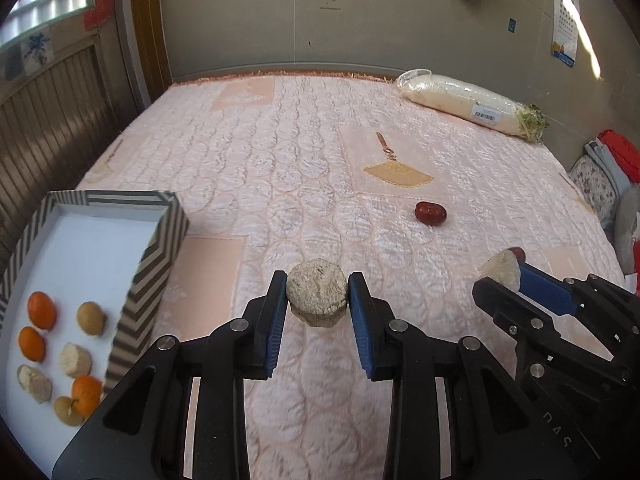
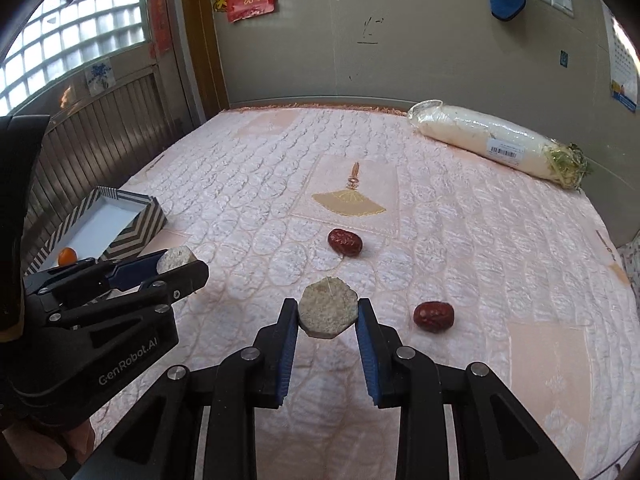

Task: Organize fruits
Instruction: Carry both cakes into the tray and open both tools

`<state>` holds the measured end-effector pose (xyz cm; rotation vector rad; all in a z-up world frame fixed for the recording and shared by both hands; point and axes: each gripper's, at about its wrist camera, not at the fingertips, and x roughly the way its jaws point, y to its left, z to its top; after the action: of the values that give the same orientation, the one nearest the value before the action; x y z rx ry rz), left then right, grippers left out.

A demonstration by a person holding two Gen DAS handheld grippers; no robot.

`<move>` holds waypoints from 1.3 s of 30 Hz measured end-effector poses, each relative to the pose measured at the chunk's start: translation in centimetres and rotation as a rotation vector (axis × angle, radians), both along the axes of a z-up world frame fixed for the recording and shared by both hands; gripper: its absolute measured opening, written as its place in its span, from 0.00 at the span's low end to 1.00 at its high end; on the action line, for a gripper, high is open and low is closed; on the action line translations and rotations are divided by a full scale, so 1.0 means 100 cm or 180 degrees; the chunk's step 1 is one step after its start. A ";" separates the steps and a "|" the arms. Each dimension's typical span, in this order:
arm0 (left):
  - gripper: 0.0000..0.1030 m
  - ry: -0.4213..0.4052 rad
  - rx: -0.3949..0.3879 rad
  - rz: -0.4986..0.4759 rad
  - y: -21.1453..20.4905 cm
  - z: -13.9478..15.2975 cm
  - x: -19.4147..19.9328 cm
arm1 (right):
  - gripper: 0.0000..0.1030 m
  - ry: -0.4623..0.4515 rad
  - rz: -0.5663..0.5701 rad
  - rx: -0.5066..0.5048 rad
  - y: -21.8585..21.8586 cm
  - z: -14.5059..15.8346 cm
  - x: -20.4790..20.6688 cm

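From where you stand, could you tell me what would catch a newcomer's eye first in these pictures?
Each gripper is shut on a pale, rough, faceted chunk held above the pink quilted bedspread: the left gripper holds one chunk, the right gripper another. Two red dates lie loose ahead, and the striped box at left holds oranges.

On the bed (image 2: 480, 240), a box (image 1: 152, 280) sits at the left edge with small fruits (image 1: 64, 352) inside; two dates (image 2: 345, 242) (image 2: 434, 316) lie near the middle, and a wrapped radish (image 2: 496, 140) rests at the far right by the wall.
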<state>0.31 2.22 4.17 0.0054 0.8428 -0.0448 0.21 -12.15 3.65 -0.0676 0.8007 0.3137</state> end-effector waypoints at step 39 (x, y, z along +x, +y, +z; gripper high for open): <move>0.29 -0.0365 0.0196 0.0696 0.151 0.035 -0.102 | 0.27 -0.0280 0.1034 -0.0127 0.168 0.033 -0.078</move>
<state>-9.85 17.27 7.67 -0.0262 0.7259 0.1854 -7.55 4.60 6.97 -0.2489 0.7076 0.5978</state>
